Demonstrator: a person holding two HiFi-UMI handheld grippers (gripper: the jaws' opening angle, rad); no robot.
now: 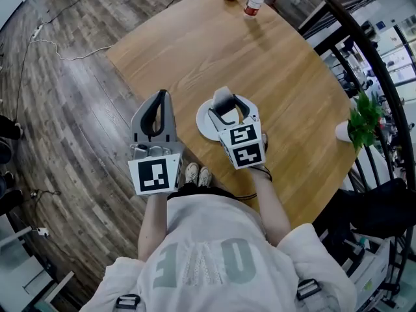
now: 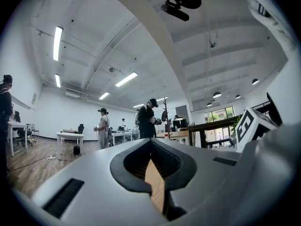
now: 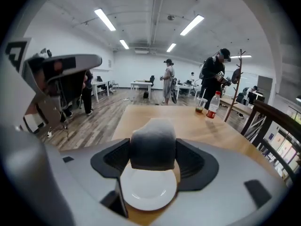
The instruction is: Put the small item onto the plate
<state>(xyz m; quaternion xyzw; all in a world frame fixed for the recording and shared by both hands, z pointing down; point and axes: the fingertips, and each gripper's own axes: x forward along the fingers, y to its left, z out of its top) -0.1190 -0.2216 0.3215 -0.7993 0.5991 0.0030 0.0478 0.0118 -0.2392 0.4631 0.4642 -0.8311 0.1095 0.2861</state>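
Grips the small grey item (image 3: 153, 145) in the right tool (image 1: 224, 104), clamped on its two sides, poised just above the white plate (image 3: 148, 192) on the table (image 1: 214, 44). Probably needs only lowering straight down, then release. Holds the left tool (image 1: 159, 103) shut, empty, beyond the table's left edge, farther off

Your worktop (image 1: 214, 51) is smooth, pale wood with a matt grain. The plate (image 3: 148, 190) is glossy white. The small item (image 3: 153, 145) held by your right gripper (image 1: 225, 104) looks like soft, matt grey cloth. Your left gripper (image 1: 156, 111) is matt grey plastic.
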